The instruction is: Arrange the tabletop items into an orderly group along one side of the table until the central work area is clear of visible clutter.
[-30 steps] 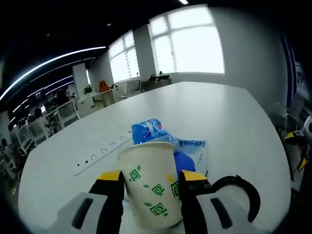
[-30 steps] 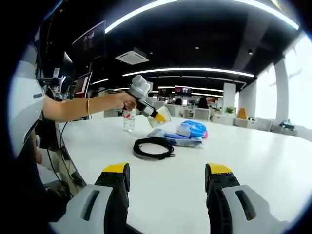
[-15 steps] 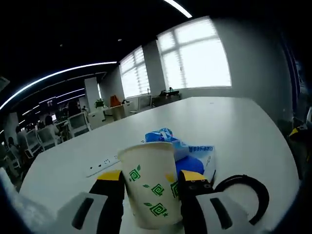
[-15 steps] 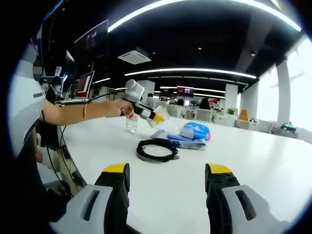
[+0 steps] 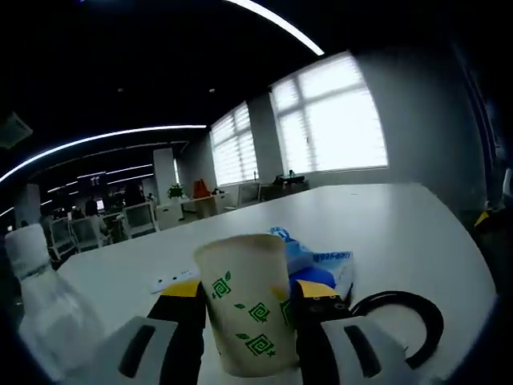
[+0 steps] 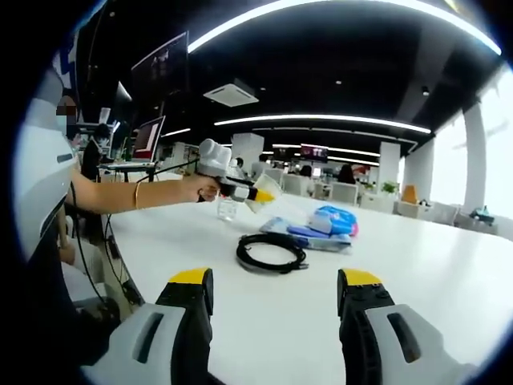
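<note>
Paper cup [image 5: 246, 309] clamped in left tongs [image 5: 245, 301], right tongs [image 6: 275, 301] apart.

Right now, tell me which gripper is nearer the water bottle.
Left. The left gripper, holding the paper cup, is right beside the water bottle; the right gripper hangs open, far across the table.
</note>
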Tool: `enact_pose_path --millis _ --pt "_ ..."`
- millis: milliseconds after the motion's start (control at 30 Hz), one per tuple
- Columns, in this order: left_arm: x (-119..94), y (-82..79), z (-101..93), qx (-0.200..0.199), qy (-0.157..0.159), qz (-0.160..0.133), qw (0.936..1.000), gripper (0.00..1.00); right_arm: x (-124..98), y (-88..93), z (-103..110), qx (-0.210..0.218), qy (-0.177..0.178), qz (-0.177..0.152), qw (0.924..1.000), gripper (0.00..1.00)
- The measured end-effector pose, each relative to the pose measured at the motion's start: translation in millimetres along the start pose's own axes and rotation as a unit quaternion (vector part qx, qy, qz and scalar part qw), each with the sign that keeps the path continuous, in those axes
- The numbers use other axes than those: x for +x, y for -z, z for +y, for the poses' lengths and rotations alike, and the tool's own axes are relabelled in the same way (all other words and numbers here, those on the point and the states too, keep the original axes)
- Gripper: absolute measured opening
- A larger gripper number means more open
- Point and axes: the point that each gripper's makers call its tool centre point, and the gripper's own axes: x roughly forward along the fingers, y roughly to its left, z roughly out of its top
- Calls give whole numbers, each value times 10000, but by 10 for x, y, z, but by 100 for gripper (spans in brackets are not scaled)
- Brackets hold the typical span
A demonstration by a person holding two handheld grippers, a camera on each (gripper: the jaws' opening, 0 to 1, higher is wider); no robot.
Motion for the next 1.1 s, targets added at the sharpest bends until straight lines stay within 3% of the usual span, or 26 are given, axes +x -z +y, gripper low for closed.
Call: enact_pose_path --millis 400,667,800,1100 --pt "-70 158 129 187 -85 -143 9997 41 47 10 36 7 -49 21 10000 60" --pt "-34 269 162 486 -82 10 9988 40 48 25 23 34 -19 42 10000 60" --pt "-20 254 151 451 -109 -56 9989 40 47 41 10 44 -2 60 10000 60" --pt "6 392 131 563 -193 -173 9981 41 50 72 3 68 -13 91 9999 59"
